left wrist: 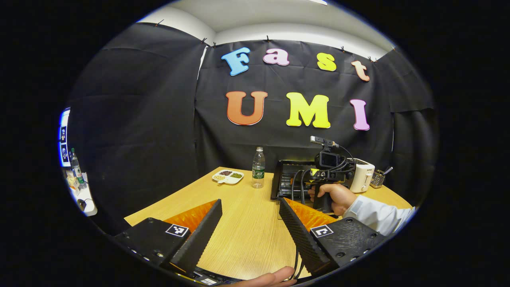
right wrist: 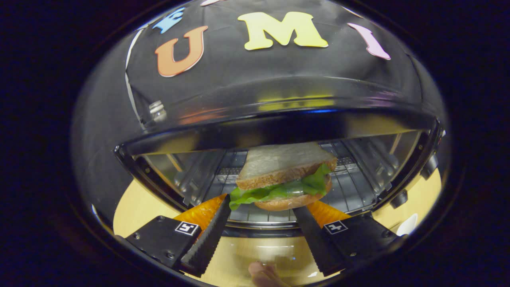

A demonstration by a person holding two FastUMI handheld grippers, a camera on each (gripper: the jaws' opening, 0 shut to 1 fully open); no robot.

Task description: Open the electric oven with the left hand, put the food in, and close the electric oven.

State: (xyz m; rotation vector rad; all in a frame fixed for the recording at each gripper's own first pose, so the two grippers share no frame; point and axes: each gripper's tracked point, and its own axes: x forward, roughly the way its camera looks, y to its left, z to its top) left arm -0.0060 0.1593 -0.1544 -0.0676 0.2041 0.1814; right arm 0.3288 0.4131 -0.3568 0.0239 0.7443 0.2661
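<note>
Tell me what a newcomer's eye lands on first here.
The sandwich, bread and green lettuce, sits between the right claw fingers at the mouth of the open electric oven, over its wire rack. In the left gripper view, the left claw hangs open above the wooden table, with a water bottle standing beyond.

A staged recording booth set up as a small kitchen: black cloth walls (left wrist: 159,119) hang clipped around a wooden tabletop (left wrist: 247,223) carrying an electric oven (left wrist: 285,181), a white toaster (left wrist: 363,177), a water bottle (left wrist: 258,167) and a divided snack dish (left wrist: 228,176).
</note>
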